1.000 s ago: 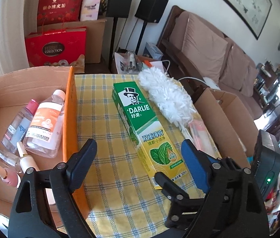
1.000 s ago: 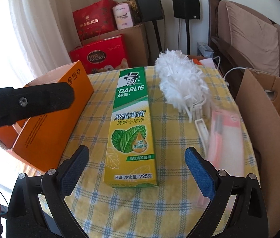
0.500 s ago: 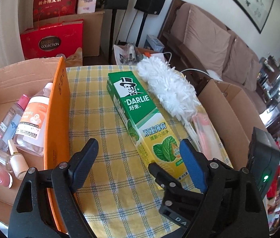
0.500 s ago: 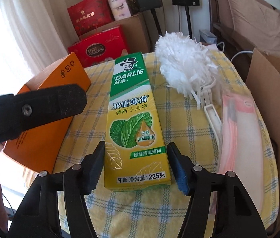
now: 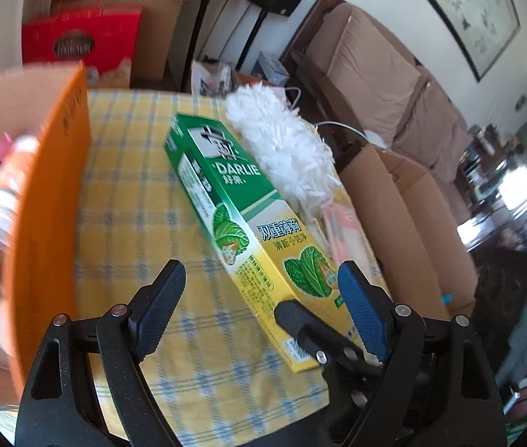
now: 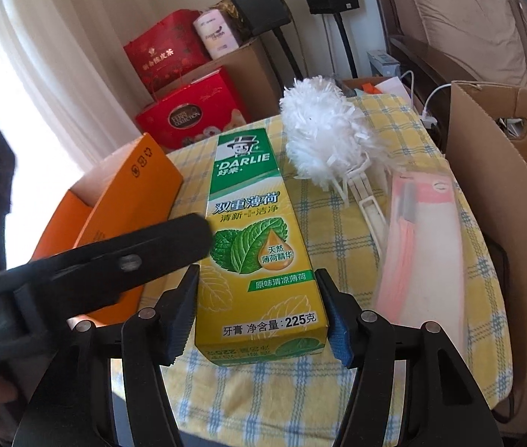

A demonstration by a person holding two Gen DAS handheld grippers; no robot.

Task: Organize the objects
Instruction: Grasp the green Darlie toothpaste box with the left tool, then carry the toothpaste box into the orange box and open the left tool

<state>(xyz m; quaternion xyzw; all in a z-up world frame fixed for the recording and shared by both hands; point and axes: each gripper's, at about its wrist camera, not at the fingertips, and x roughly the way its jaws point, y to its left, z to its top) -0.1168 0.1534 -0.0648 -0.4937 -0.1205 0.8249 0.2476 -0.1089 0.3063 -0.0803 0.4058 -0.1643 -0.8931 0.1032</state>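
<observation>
Between right tool (image 6: 259, 313) fingers: toothpaste box (image 6: 254, 238), near end gripped.

Left gripper (image 5: 263, 303) gapes beside toothpaste box (image 5: 248, 231)

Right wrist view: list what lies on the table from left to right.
orange box → Darlie toothpaste box → white duster → pink packet → brown cardboard box
</observation>
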